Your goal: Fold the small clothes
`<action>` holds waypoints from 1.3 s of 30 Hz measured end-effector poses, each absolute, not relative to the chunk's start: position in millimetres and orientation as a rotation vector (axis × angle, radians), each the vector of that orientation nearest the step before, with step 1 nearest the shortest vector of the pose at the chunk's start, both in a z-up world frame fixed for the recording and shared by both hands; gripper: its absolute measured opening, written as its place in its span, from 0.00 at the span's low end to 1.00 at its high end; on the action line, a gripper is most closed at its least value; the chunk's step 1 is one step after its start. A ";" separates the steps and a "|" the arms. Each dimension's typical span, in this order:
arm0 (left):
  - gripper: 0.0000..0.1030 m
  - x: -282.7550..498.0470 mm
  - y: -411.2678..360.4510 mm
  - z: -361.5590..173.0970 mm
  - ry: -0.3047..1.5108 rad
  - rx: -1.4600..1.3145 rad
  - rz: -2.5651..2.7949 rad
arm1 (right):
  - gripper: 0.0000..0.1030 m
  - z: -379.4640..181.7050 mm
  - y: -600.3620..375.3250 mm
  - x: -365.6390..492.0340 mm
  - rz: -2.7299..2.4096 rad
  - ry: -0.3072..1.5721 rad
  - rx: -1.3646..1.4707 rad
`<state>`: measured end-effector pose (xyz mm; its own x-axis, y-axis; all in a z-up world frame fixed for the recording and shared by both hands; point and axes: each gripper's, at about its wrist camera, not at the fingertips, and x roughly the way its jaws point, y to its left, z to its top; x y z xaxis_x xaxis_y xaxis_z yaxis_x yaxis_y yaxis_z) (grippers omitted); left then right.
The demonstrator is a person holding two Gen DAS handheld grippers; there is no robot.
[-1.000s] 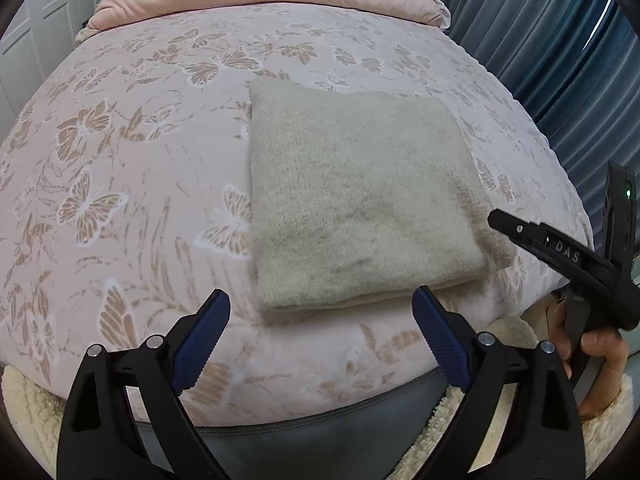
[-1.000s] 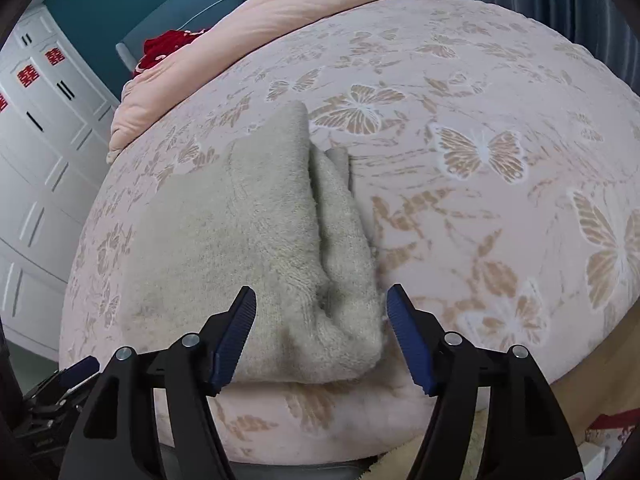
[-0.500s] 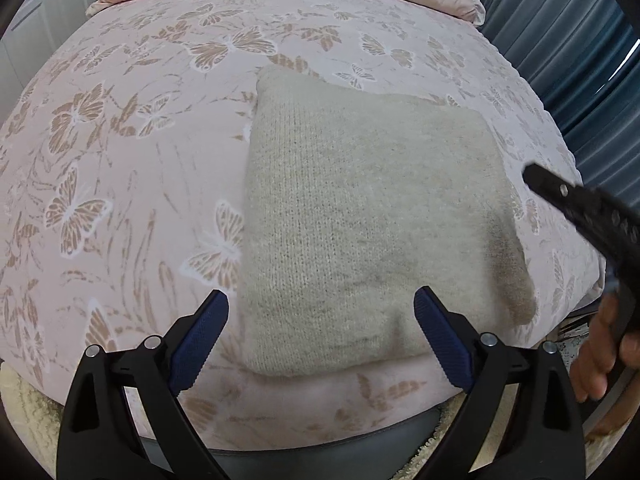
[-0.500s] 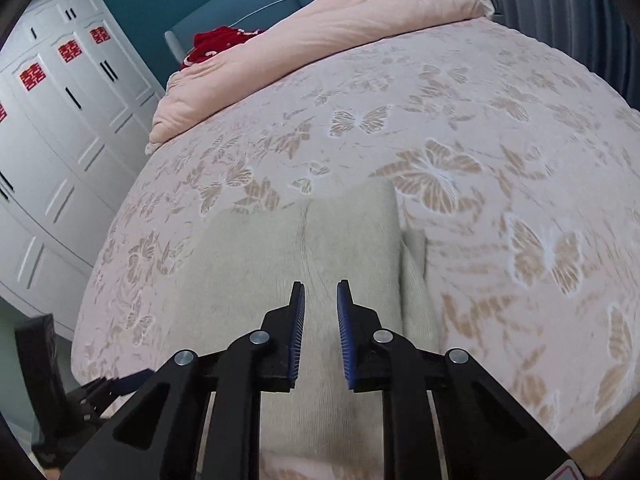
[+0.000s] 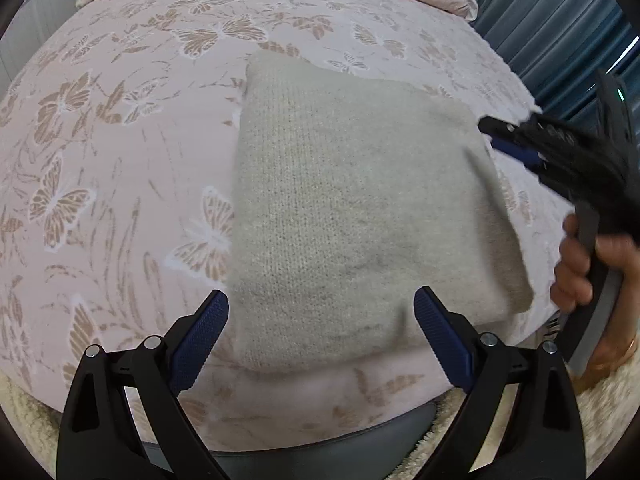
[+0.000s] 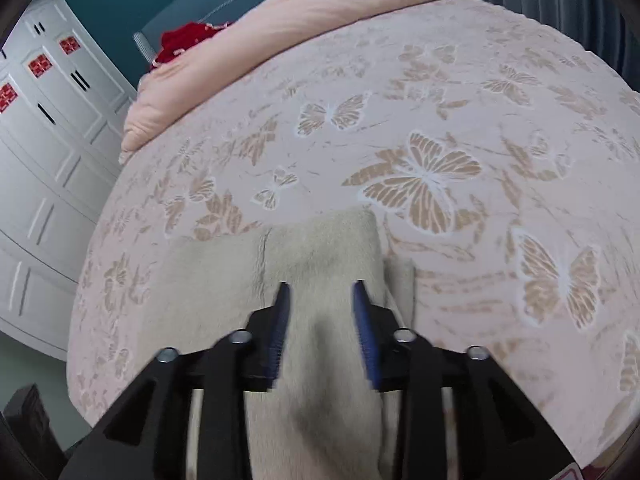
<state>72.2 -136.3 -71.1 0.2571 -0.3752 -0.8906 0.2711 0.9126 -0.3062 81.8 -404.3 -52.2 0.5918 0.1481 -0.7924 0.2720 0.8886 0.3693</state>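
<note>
A folded beige knit garment (image 5: 352, 208) lies flat on the pink butterfly bedspread (image 5: 120, 140) near the bed's front edge. My left gripper (image 5: 320, 312) is open and empty, fingers spread just above the garment's near edge. My right gripper (image 6: 320, 292) hovers over the garment's right side (image 6: 320, 248), fingers partly open with nothing between them. It also shows in the left wrist view (image 5: 532, 148), blurred, at the garment's right edge, held by a hand (image 5: 580, 264).
A rolled pink duvet (image 6: 320, 12) lies at the bed's far end with a red item (image 6: 180, 44) beside it. White wardrobe doors (image 6: 44, 128) stand at left, dark curtains (image 5: 560, 20) at right. A cream fluffy rug (image 5: 480, 440) lies below the bed's front edge.
My right gripper closed nearly shut over the garment, then opened partway again and moved further over its right side. My left gripper moved in closer to the garment, still open.
</note>
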 end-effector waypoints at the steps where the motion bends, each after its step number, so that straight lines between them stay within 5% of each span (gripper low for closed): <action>1: 0.90 72.5 -133.0 -72.0 1.240 -0.144 -0.462 | 0.64 -51.1 -407.1 56.2 -0.094 0.923 0.508; 7: 0.93 86.4 -115.5 -98.5 1.317 -0.366 -0.434 | 0.66 -106.5 -416.1 -39.6 -0.124 1.010 0.730; 13: 0.93 76.4 -101.4 -95.1 1.324 -0.409 -0.405 | 0.70 -85.2 -397.4 -42.3 -0.122 0.927 0.684; 15: 0.93 69.3 -97.9 -93.1 1.315 -0.376 -0.408 | 0.56 -98.8 -392.4 -28.0 -0.128 0.995 0.677; 16: 0.93 64.8 -96.0 -94.1 1.323 -0.369 -0.408 | 0.25 -104.8 -389.9 -21.2 -0.145 1.038 0.675; 17: 0.93 61.1 -92.8 -95.4 1.334 -0.366 -0.409 | 0.20 -103.6 -385.6 -16.0 -0.128 1.054 0.686; 23: 0.93 28.8 -80.1 -100.2 1.357 -0.271 -0.410 | 0.14 30.5 -350.9 6.1 0.273 0.773 0.753; 27: 0.93 22.1 -80.1 -97.9 1.349 -0.192 -0.383 | 0.14 31.5 -356.9 -3.9 0.136 0.762 0.594; 31: 0.93 26.5 -80.5 -89.5 1.324 -0.206 -0.415 | 0.17 -107.9 -383.4 -3.9 -0.142 1.144 0.502; 39: 0.93 67.3 -99.8 -72.6 1.277 -0.286 -0.479 | 0.53 -76.8 -397.0 -13.6 -0.143 0.996 0.501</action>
